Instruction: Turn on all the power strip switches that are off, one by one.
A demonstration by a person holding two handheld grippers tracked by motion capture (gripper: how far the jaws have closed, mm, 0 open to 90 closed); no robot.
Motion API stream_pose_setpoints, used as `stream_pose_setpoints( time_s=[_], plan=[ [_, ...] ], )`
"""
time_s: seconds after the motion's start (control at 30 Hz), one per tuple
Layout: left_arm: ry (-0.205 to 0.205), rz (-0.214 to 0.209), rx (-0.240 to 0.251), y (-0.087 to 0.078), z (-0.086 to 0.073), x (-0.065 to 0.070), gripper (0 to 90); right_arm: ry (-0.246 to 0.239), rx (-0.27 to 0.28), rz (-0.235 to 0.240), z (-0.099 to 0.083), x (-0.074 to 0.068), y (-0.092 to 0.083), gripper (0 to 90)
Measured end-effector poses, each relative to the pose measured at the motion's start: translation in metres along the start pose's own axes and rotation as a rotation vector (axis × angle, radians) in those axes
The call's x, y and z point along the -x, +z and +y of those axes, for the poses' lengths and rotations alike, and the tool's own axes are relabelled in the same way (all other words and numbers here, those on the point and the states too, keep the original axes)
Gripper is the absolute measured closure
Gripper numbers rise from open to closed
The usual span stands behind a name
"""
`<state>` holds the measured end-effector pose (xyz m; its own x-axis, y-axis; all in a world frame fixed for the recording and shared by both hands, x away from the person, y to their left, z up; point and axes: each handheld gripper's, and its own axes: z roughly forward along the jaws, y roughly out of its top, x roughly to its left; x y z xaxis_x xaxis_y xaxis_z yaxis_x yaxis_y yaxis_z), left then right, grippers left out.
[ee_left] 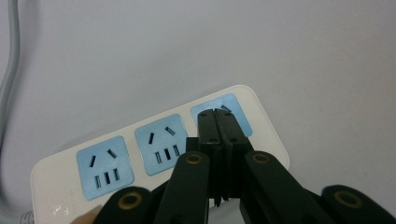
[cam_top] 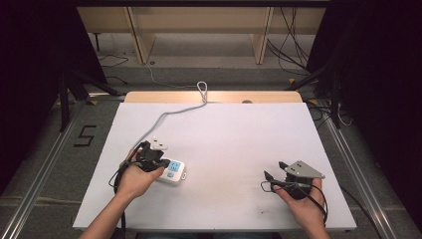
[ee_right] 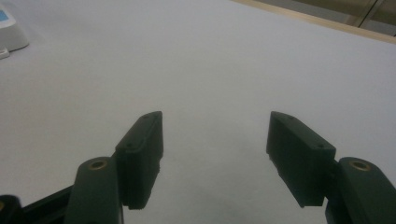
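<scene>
Power strip [ee_left: 159,154]: smooth white plastic casing with a slight gloss; socket faces of matt light-blue plastic.
Power strip cable [cam_top: 164,117]: grey sheath, smooth, rubbery in look.
Left gripper [ee_left: 217,122]: matt black plastic jaws and arms, with brass-coloured metal rivets at the pivots.
Right gripper [ee_right: 215,140]: the same matt black plastic; grey, dull three-cornered plate on top.
Table [cam_top: 239,144]: matt white sheet, smooth, over a light wooden board at the far edge.
</scene>
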<state>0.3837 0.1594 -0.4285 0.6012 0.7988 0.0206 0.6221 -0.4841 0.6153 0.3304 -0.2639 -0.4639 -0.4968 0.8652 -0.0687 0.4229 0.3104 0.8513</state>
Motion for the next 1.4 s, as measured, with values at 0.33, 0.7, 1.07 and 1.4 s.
stream_pose_setpoints(
  time_s=[0.33,0.7,1.07,1.4],
  plan=[
    [0.001,-0.005,-0.017,0.0009,0.0004,0.0013,89.5,-0.002,-0.002,-0.002,-0.0001,0.0003,0.0001,37.4],
    [0.012,-0.006,-0.078,0.0033,0.0040,0.0029,89.5,-0.004,-0.003,-0.005,-0.0002,0.0002,-0.0002,37.6],
    [-0.004,-0.006,-0.128,0.0040,0.0073,0.0018,89.5,-0.002,-0.007,-0.007,-0.0004,0.0003,0.0000,37.6],
    [-0.006,-0.022,-0.165,0.0075,0.0081,0.0042,89.6,-0.005,-0.010,-0.009,-0.0007,0.0004,0.0005,37.8]
  ],
)
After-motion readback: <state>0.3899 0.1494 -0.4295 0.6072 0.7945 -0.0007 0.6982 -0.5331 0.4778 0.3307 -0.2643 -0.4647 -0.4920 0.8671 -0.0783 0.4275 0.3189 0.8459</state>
